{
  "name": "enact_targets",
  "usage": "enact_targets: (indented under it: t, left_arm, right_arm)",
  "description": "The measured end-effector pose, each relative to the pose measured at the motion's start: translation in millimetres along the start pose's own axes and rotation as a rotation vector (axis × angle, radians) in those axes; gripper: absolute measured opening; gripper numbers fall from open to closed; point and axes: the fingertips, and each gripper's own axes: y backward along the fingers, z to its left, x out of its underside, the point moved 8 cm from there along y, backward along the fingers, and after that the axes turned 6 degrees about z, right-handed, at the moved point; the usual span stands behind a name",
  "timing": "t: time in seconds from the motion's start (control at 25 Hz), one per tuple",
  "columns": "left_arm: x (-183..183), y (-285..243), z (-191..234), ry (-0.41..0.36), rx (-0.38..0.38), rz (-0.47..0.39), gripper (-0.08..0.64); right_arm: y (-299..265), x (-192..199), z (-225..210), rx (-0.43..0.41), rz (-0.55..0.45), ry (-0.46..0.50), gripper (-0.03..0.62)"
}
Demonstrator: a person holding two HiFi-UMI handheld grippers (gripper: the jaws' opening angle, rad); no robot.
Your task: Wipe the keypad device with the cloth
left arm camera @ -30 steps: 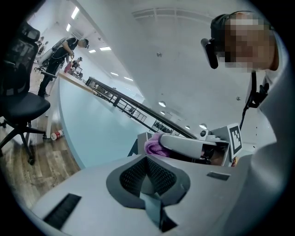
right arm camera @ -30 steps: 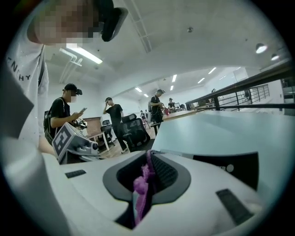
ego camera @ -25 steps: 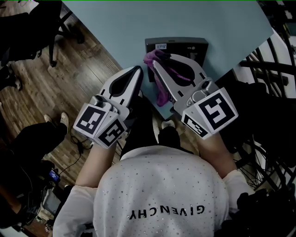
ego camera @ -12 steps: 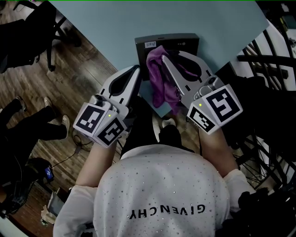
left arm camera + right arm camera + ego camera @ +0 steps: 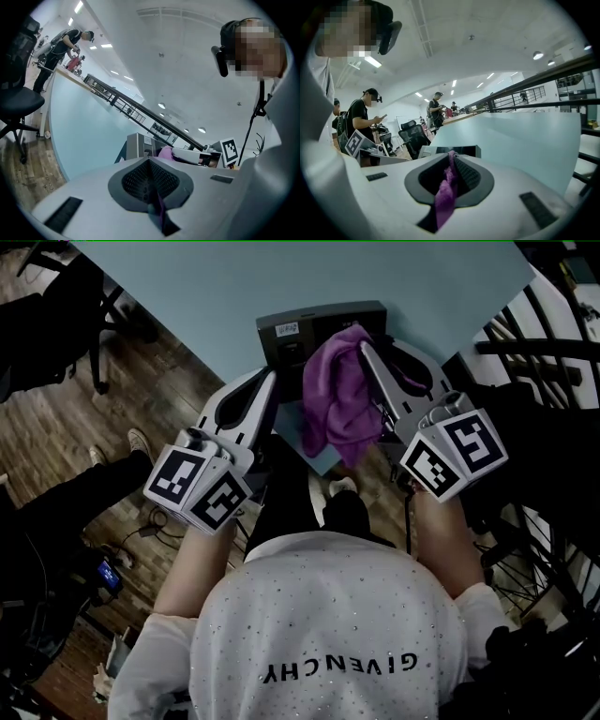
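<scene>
Pale-blue table, wooden floor: right tongs pinch purple cloth, left tongs closed.

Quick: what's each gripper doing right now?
Left gripper: shut, nothing clearly held.
Right gripper: shut on the purple cloth.

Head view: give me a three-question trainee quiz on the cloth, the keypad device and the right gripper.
1. True or false: the right gripper is open and empty.
2. The keypad device sits on: A the table; B a chair; C the person's lap.
3. Fill in: the cloth is ____ in colour.

Key: 1 false, it is shut on the cloth; 2 A; 3 purple.
</scene>
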Motion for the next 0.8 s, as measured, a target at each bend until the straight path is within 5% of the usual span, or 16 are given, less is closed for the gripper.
enact_targets:
  t: [0.6, 0.8]
  left_arm:
    - [0.9, 12.6, 0.7, 0.029, -0.007, -0.031, 0.000]
    - [1.2, 19.5, 3.3, 0.032, -0.036, -0.037, 0.001]
  right_arm:
    - [28.2, 3.9, -32.3, 0.182, 0.007, -0.069, 0.032]
    - [15.8, -6.7, 1.9, 0.097, -0.022, -0.015, 0.031]
